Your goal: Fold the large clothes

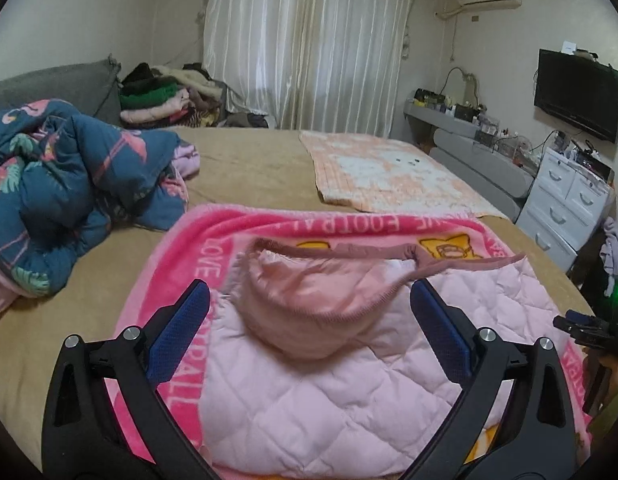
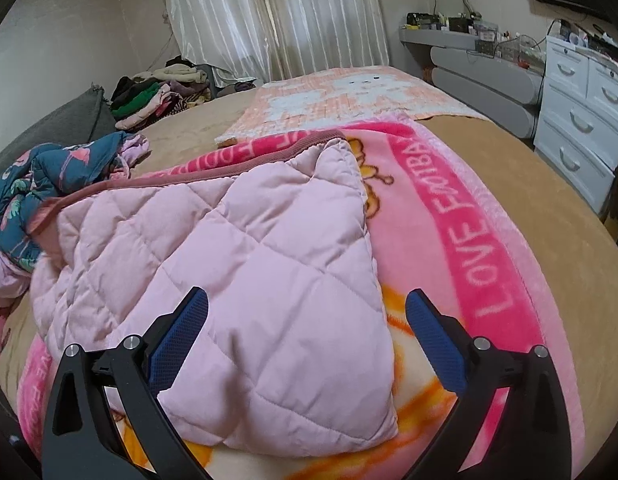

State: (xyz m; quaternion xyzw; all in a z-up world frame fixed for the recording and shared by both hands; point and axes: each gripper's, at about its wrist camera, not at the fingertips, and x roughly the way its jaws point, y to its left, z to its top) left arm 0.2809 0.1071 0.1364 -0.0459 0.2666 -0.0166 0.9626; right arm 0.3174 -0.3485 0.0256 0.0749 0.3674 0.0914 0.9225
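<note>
Blue pads of my left gripper frame the near view, spread wide with nothing between them, and they hover over the collar end of the pink quilted jacket. My right gripper stands just as wide and empty above the jacket's other end, its left pad over the quilting and its right pad over the bare pink blanket beside it.

I have the jacket lying on that blanket, which is spread across the near part of the bed, so it has a flat, soft surface to be folded on. It already looks folded in on itself, a compact block with a clean folded edge toward the blanket's right border. The hood sits bunched on top at the collar end, its dusty-pink trim gaping; I judge that is why my left gripper is here, to tuck or flatten it.

Near the bed's left edge sits a crumpled blue flamingo quilt, well apart from my work. A stack of clothes rests at the far left corner, likely the pile for finished pieces. An orange-and-white blanket covers the far right part.
</note>
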